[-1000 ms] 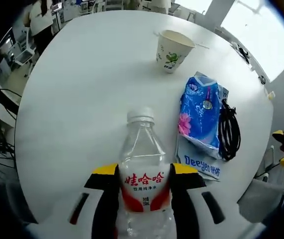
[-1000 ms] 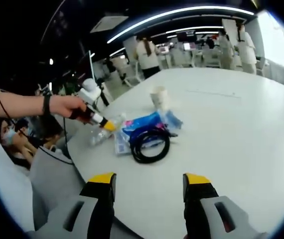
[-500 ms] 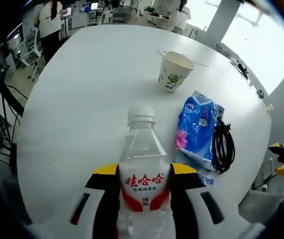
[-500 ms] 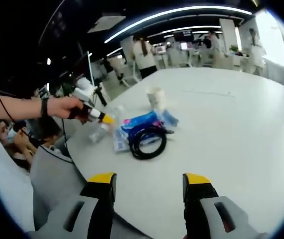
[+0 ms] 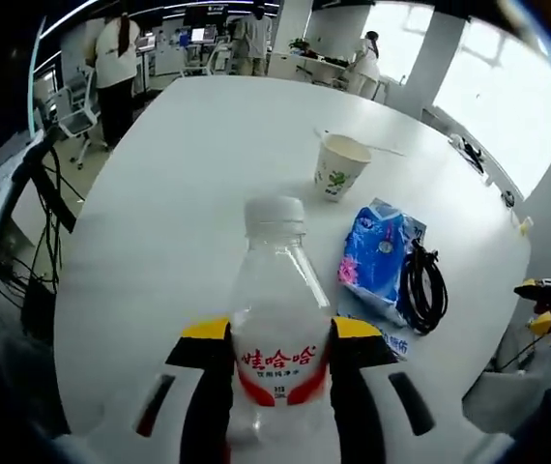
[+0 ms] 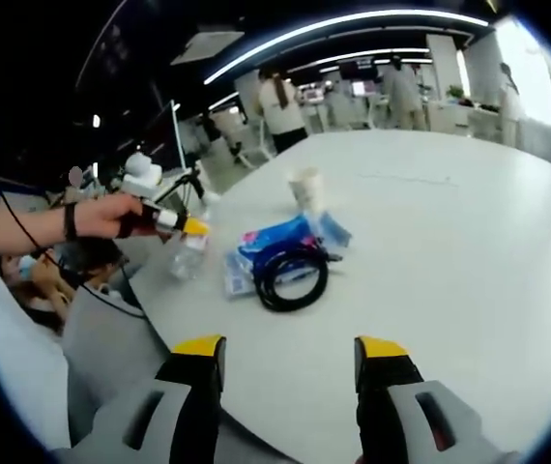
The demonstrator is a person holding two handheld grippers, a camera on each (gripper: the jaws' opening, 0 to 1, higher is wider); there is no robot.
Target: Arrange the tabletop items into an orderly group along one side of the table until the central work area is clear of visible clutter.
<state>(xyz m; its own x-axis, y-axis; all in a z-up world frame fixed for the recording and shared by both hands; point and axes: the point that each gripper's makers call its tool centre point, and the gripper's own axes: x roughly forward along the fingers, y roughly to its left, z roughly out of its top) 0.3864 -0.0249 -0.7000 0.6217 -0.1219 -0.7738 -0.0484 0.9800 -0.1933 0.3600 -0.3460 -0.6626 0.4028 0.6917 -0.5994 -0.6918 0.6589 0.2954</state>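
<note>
My left gripper (image 5: 280, 333) is shut on a clear water bottle (image 5: 277, 319) with a white cap and red label, held above the white table (image 5: 188, 184). A paper cup (image 5: 339, 165) stands farther off. A blue packet (image 5: 377, 257) lies beside a black coiled cable (image 5: 421, 288), over a white Deey pack (image 5: 390, 335). In the right gripper view, my right gripper (image 6: 288, 360) is open over the near table edge, empty. There the left gripper (image 6: 181, 226) holds the bottle (image 6: 188, 258) at the left, near the packet (image 6: 277, 240), cable (image 6: 288, 278) and cup (image 6: 306, 189).
The round table (image 6: 449, 232) stretches wide and bare to the right in the right gripper view. A person's hand (image 6: 111, 215) grips the left gripper. People and desks fill the room behind. Chairs and cables stand beyond the table's left edge (image 5: 48, 222).
The left gripper has drawn back and up with the bottle, away from the packet and cup. In the right gripper view it moved left. The right gripper stayed put.
</note>
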